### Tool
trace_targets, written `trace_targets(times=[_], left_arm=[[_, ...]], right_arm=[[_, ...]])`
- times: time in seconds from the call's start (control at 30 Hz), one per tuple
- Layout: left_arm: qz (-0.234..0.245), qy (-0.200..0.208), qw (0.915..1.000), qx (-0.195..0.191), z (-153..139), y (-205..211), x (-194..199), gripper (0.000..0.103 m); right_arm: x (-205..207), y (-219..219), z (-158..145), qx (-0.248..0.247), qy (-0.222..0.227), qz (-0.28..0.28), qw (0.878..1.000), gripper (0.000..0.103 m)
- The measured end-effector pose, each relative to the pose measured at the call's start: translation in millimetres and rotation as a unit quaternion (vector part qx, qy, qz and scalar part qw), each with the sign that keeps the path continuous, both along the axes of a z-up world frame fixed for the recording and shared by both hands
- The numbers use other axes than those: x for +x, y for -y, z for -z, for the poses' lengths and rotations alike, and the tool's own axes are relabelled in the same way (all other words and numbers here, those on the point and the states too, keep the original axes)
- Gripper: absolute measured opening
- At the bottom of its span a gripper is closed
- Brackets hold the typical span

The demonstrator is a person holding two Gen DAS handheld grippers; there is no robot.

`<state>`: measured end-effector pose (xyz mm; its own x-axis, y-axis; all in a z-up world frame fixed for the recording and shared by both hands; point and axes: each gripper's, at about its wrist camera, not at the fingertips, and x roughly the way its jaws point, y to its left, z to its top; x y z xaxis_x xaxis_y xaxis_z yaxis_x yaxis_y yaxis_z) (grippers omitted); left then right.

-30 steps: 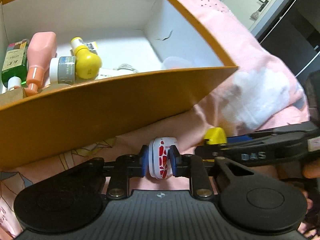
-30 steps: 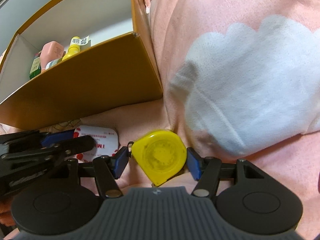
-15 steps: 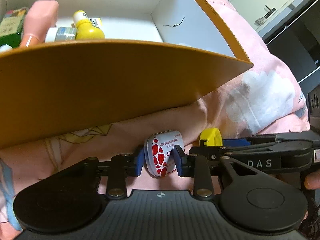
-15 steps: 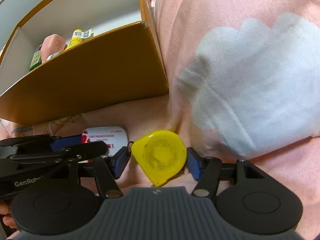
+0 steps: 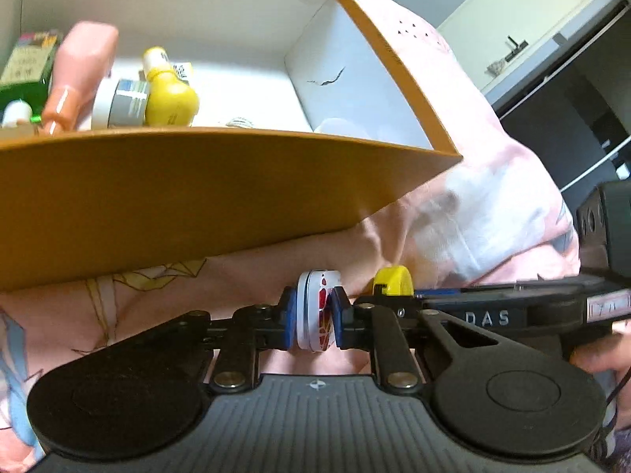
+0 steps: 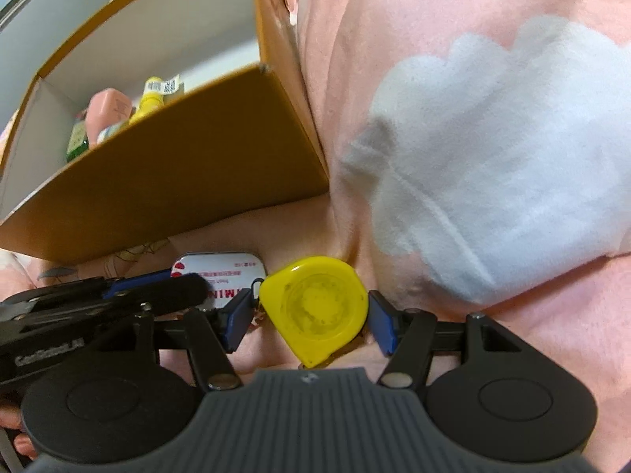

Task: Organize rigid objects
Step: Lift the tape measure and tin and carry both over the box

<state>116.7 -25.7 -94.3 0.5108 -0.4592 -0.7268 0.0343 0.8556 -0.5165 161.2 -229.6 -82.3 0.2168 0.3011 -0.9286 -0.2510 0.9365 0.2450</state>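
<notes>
Left wrist: left gripper [image 5: 313, 317] clamps tin [image 5: 317, 309] | right gripper [image 6: 311, 317] grips tape measure [image 6: 315, 311] | box [image 5: 177, 193] ahead

Left gripper [image 5: 313, 317]: black frame, two blue pads at fingertips, black link bars with shiny round screws. Two big round black discs at bottom corners, ribbed grey plate between them, small white mark at plate top.

Right gripper [image 6: 309, 313]: same build, black bars, blue pads, silver screws, grey ribbed plate, two round discs. White letters "DAS" on its side in left view. Left gripper's side shows blurred white print in right view.
</notes>
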Motion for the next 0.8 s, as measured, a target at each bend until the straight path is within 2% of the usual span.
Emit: trace_targets(times=[0.23,0.37,0.47,0.6,0.8], left_arm=[[-0.006,0.037,0.9991,0.019,-25,-2,-15,0.019],[-0.016,0.071,0.9969,0.029,-48,-6,-24,0.019],[-0.017,0.110,0.9925,0.049,-69,-5,-30,0.019],[-0.025,0.151,0.9867,0.053,-94,-9,-36,0.019],[-0.069,0.173,0.9815,0.043,-121,-26,-25,0.019]], right_arm=[[-5,2,-13,-0.002,0.022,-0.009,1.000,0.062],[-13,-2,-37,0.008,0.049,-0.025,0.998,0.061],[-22,-8,-58,0.013,0.072,-0.042,0.996,0.061],[-31,-14,-89,0.018,0.111,-0.065,0.991,0.061],[-28,-22,-133,0.030,0.166,-0.097,0.981,0.061]])
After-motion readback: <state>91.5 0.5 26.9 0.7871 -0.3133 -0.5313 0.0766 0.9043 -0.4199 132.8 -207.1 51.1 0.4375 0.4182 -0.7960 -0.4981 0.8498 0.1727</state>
